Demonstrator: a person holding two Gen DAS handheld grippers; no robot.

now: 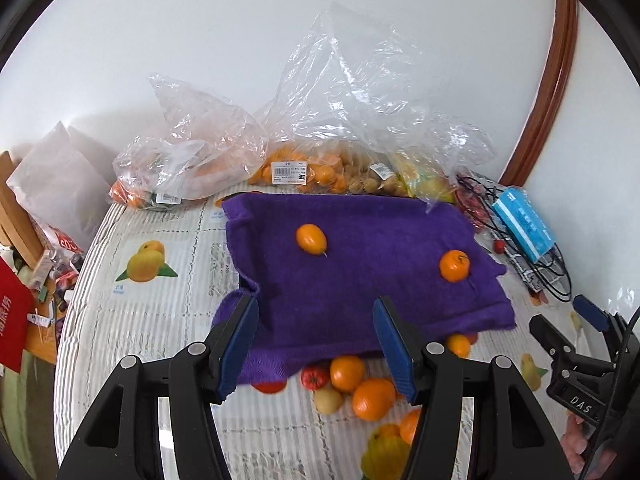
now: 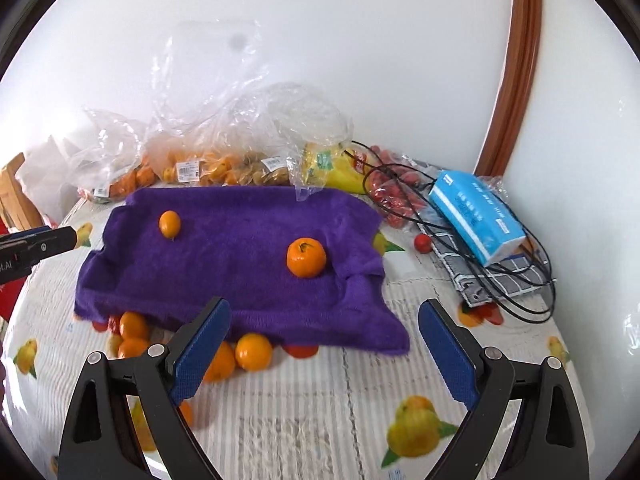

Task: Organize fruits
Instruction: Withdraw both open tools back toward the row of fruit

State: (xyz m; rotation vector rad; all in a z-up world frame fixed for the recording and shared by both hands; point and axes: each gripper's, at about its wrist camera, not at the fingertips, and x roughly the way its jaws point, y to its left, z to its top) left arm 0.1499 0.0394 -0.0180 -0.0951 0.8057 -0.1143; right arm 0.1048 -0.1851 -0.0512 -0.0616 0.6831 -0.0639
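Observation:
A purple towel (image 1: 352, 264) (image 2: 248, 264) lies spread on the table. On it sit a small oval orange fruit (image 1: 311, 239) (image 2: 169, 223) and a round mandarin (image 1: 454, 266) (image 2: 306, 257). Several oranges (image 1: 372, 398) (image 2: 253, 351) and a tomato (image 1: 315, 376) lie loose at the towel's near edge. My left gripper (image 1: 316, 344) is open and empty above the towel's near edge. My right gripper (image 2: 324, 344) is open and empty near the towel's front; it also shows in the left wrist view (image 1: 560, 328).
Clear plastic bags of fruit (image 1: 304, 168) (image 2: 224, 164) line the wall behind the towel. A blue tissue pack (image 1: 524, 228) (image 2: 478, 212), black cables (image 2: 520, 280) and a small red fruit (image 2: 423, 243) lie at the right. The tablecloth (image 1: 140, 320) has fruit prints. Clutter sits off the left edge.

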